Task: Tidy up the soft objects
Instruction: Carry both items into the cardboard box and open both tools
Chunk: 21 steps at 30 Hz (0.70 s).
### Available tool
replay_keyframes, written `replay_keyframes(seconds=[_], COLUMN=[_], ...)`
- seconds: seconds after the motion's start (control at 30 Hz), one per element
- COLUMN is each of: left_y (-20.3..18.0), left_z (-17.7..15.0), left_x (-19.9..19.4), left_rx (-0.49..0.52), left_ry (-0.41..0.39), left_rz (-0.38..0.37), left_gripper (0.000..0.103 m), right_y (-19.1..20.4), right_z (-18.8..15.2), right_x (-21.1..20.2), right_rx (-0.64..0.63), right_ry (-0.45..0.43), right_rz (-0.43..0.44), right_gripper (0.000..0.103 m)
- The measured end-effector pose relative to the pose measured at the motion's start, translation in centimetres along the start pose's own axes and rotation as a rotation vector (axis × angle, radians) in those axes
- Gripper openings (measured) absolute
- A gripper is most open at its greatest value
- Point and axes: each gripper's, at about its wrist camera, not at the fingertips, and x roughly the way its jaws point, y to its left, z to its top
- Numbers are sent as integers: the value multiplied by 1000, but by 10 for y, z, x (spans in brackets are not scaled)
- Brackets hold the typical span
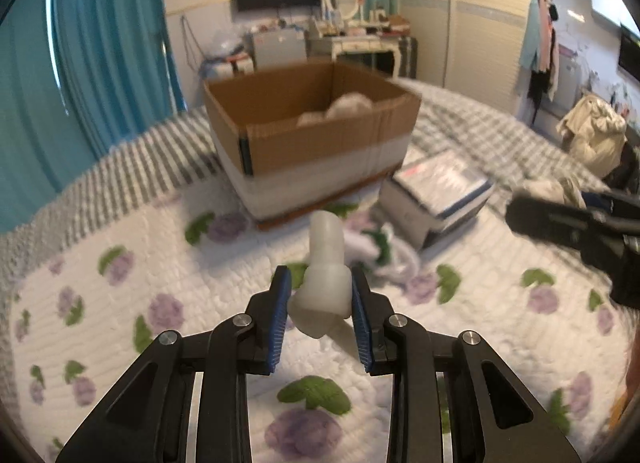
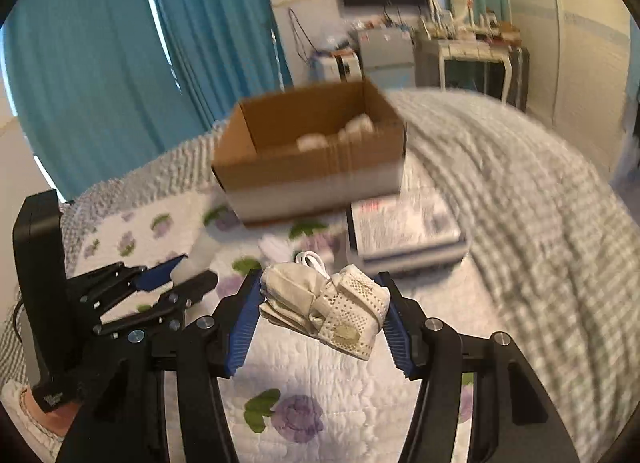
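Observation:
My left gripper [image 1: 319, 283] is shut on a white soft rolled object [image 1: 324, 275] and holds it above the floral quilt. My right gripper [image 2: 320, 291] is shut on a cream folded sock bundle [image 2: 326, 309], also lifted above the quilt. An open cardboard box [image 1: 316, 143] stands ahead on the bed with white soft items [image 1: 340, 109] inside; it also shows in the right wrist view [image 2: 316, 167]. The left gripper appears at the left of the right wrist view [image 2: 180, 275], the right gripper at the right edge of the left wrist view [image 1: 576, 223].
A flat white printed box [image 1: 436, 195] lies right of the cardboard box. A white and green soft item [image 1: 380, 251] lies on the quilt [image 1: 160, 283] in front of it. Teal curtains [image 1: 100, 55] hang at left; a dresser stands behind.

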Motion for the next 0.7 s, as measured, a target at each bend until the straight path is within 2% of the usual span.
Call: replay_keyframes(seconds=[0.17,0.37,0.53,0.63,0.7], left_y=[-9,-10,-7,-5,-4], left_z=[35,76,104,124,134], left_x=[-49,-78,-64,-39,-21], left_rx=[-28,-64,-82,-82,-73], left_ry=[-86,-179,-183,-170,-155], left_rz=[0,46,64,79,99], left_gripper=[28,28,28,29,29], right_y=[9,18,19,16,13], right_z=[40,95,137,158,168], right_x=[-43,-70,-49,-24,-2], right_rx=[-80,-160,-217,-217,-220], right_ry=[-87,-170,-171,-154,-139], right_rz=[13,21,14,45,35], right_gripper=[56,56,56,56,56])
